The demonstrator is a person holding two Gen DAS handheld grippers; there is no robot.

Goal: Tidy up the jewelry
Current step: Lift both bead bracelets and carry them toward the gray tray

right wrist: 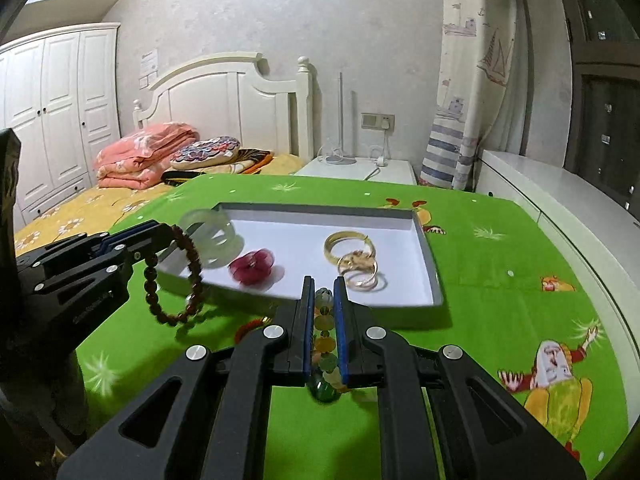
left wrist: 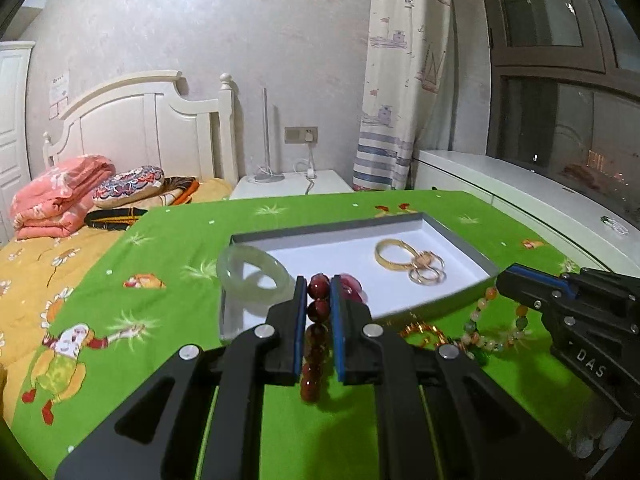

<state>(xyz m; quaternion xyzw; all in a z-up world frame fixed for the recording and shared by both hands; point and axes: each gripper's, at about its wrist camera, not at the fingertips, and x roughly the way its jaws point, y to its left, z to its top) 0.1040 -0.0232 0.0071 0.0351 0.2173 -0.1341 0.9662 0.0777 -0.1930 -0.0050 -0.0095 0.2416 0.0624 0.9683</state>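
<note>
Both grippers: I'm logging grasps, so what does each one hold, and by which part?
Left gripper pinches the dark red bead bracelet by its upper beads. Right gripper clamps the multicoloured bead bracelet across its strand.

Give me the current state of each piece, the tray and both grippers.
Left gripper: shut on red bracelet, held off the cloth.
Right gripper: shut on mixed bracelet.
Jade bangle: leaning on tray's left rim.
Gold rings: lying in tray.
Red disc: lying in tray.
Tray: open, on the cloth.
</note>
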